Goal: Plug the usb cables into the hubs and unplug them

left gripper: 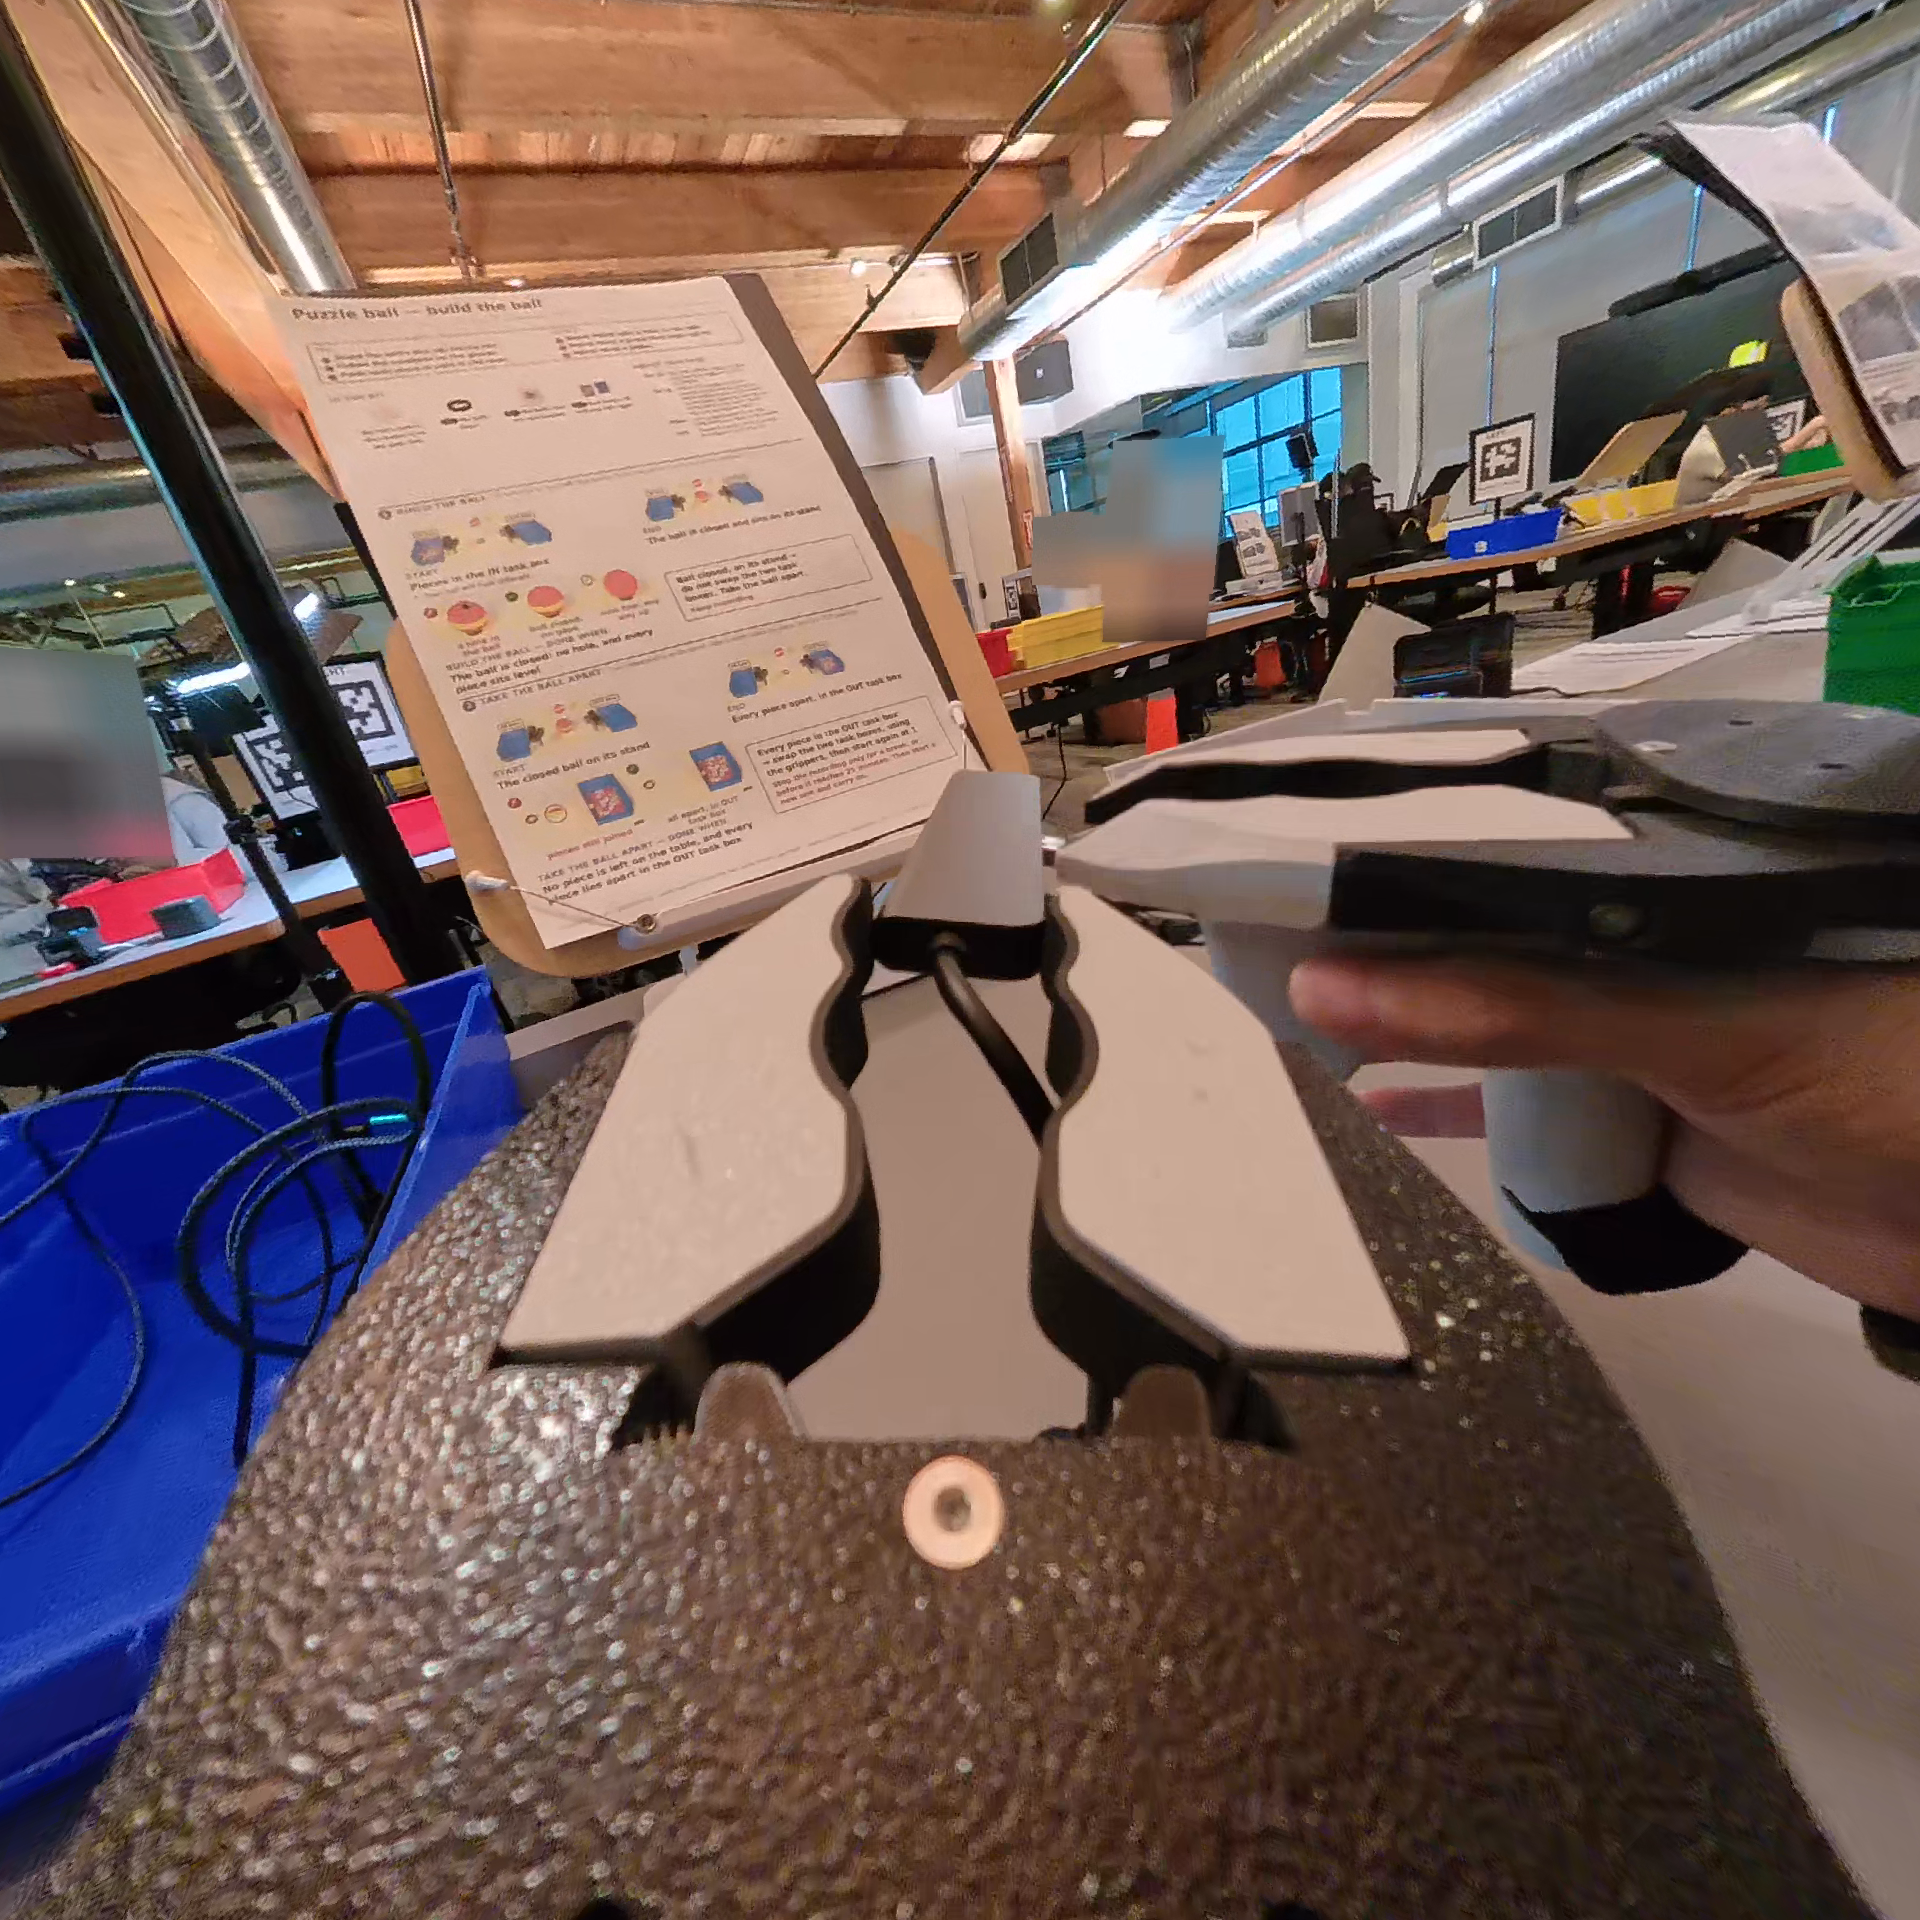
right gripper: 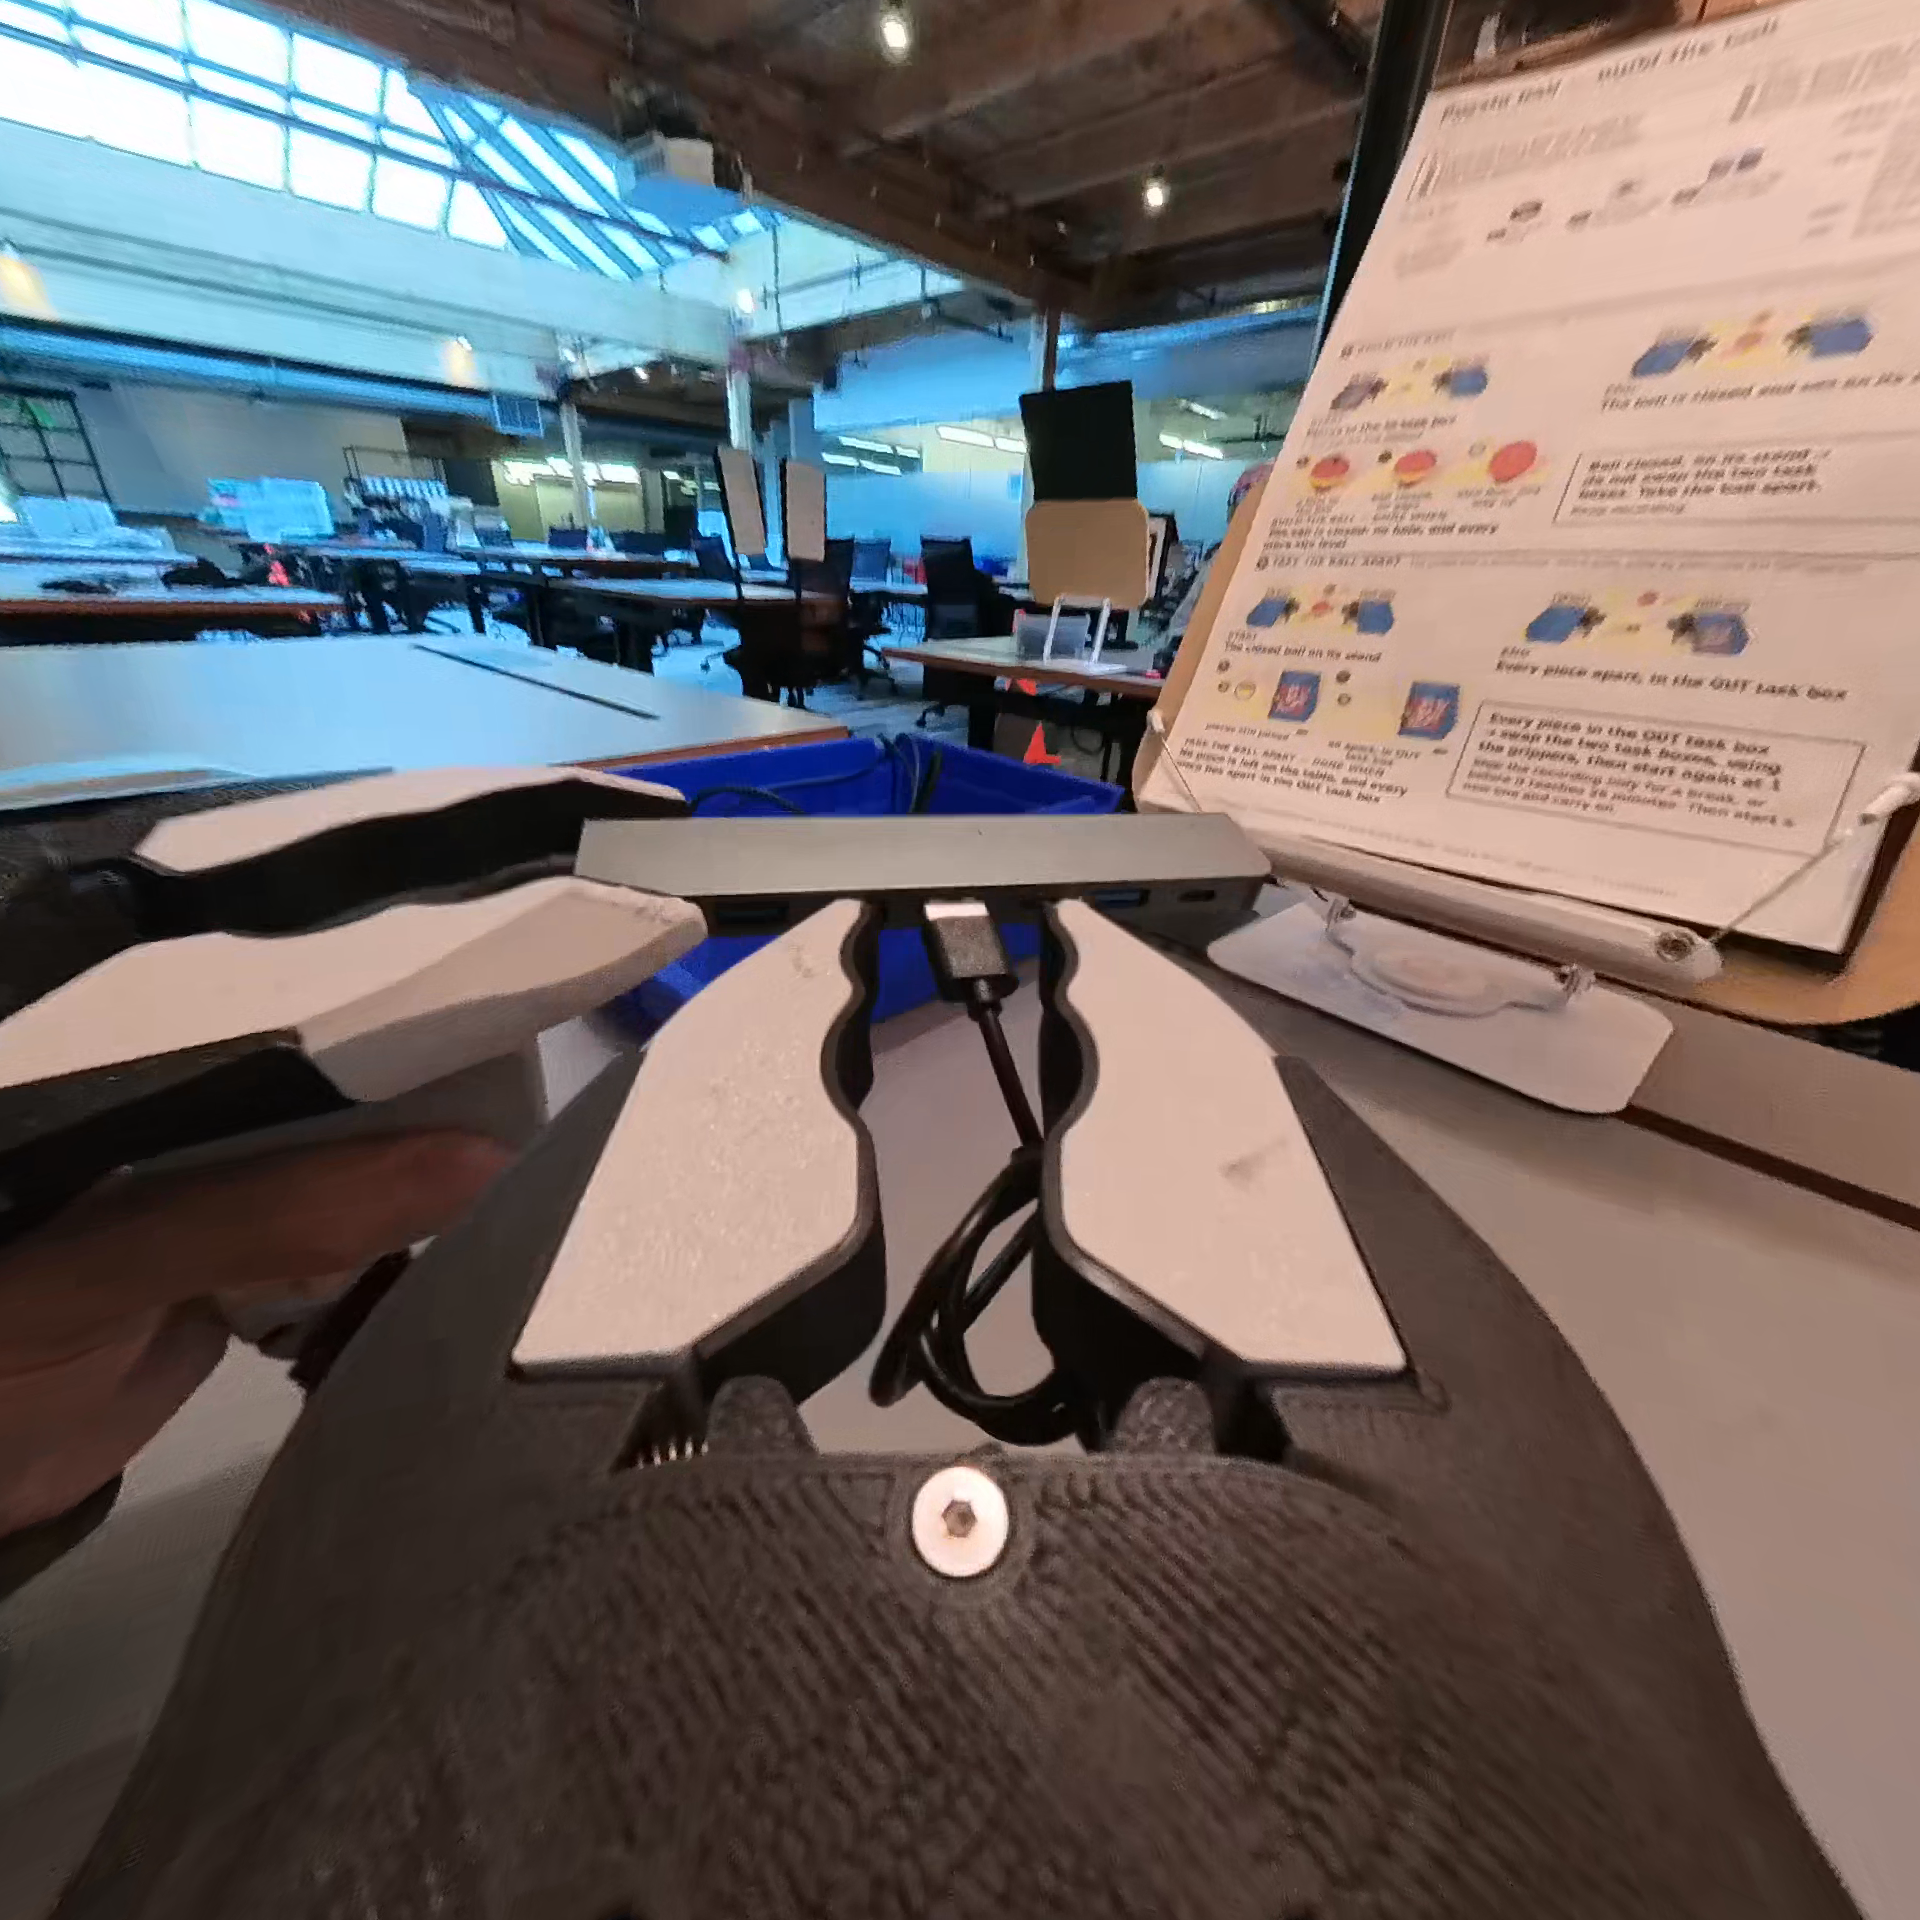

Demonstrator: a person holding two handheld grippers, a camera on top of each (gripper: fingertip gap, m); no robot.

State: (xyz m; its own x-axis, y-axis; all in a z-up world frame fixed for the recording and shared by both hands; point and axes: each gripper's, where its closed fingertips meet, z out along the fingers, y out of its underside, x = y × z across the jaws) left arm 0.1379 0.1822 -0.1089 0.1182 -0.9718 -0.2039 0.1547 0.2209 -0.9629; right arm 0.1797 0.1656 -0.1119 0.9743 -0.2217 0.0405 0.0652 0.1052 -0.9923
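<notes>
- Left gripper (left gripper: 956,914): fingers narrow, pinching one end of the grey hub (right gripper: 925,854), held in the air above the table (right gripper: 1558,1299) near the blue bin (left gripper: 156,1299).
- Right gripper (right gripper: 961,925): fingers narrow around the black USB plug (right gripper: 961,940); actual pad contact unclear. Plug sits at the hub's port, seating depth unclear.
- Cable (right gripper: 977,1278) loops slack between the fingers.
- Judgement: keep plug square to the port, move straight along its axis, brace hub firmly; don't twist.
</notes>
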